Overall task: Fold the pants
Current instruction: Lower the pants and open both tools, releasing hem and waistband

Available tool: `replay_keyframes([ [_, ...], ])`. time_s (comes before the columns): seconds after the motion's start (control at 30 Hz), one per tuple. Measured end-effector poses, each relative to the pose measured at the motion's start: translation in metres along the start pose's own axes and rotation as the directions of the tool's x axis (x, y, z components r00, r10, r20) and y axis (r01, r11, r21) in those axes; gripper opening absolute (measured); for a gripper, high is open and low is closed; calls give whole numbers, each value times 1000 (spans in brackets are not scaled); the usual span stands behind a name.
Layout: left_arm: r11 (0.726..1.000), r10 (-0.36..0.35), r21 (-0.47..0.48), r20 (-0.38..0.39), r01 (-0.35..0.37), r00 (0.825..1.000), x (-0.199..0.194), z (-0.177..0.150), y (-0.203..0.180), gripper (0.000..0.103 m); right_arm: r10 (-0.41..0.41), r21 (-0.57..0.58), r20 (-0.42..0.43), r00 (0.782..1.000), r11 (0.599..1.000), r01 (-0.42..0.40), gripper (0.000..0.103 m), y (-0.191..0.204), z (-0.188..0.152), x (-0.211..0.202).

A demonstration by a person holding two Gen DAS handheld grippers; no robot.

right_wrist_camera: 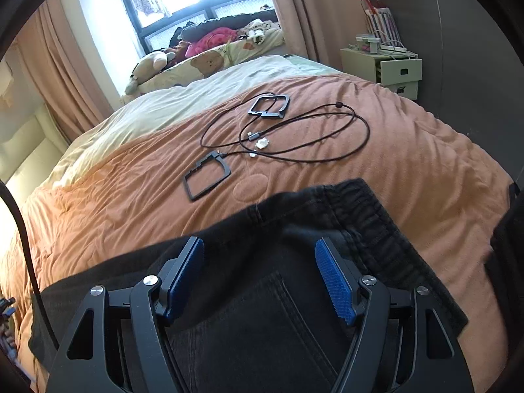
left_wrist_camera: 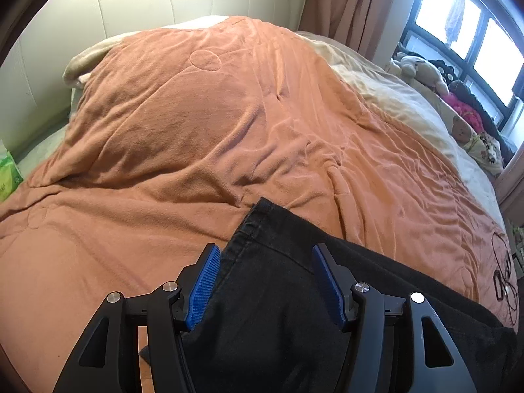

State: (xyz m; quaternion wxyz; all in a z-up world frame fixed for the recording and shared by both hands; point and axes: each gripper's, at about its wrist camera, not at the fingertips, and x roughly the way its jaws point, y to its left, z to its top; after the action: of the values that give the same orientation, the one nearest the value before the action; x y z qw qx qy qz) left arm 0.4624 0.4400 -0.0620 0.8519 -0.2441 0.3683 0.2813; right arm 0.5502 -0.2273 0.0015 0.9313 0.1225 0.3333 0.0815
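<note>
Pants (left_wrist_camera: 278,294) flat on orange blanket (left_wrist_camera: 196,124); both hand-held grippers apparently unclenched above.

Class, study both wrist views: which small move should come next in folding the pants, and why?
Probably lower both open grippers, left hand-held gripper and right hand-held gripper, to regrip the black denim pants for another fold: the pants lie flat on the orange fleece blanket, unheld.

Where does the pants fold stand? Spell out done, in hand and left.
Done: the black pants lie on the orange blanket, hem end under the left gripper, waistband by the right gripper.
In hand: nothing; both sets of jaws stand open above the cloth, gripping none of it.
Left: the pants do not look compactly folded, so judging cautiously, further folds probably remain.
</note>
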Motion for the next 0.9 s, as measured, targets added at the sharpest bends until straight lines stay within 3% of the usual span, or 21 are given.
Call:
replay_keyframes([
  [0.47, 998, -56, -14, -7, 56, 998, -68, -53, 48, 58, 32, 66, -3, 999, 997, -32, 69, -41, -49, -86],
  [0.6, 996, -78, -44, -27, 76, 997, -72, -70, 65, 48, 35, 84, -5, 999, 996, -35, 69, -49, -60, -100],
  [0.9, 984, -135, -126, -63, 126, 989, -63, -101, 90, 48, 28, 138, -14, 1000, 990, -26, 69, -67, -94, -128],
])
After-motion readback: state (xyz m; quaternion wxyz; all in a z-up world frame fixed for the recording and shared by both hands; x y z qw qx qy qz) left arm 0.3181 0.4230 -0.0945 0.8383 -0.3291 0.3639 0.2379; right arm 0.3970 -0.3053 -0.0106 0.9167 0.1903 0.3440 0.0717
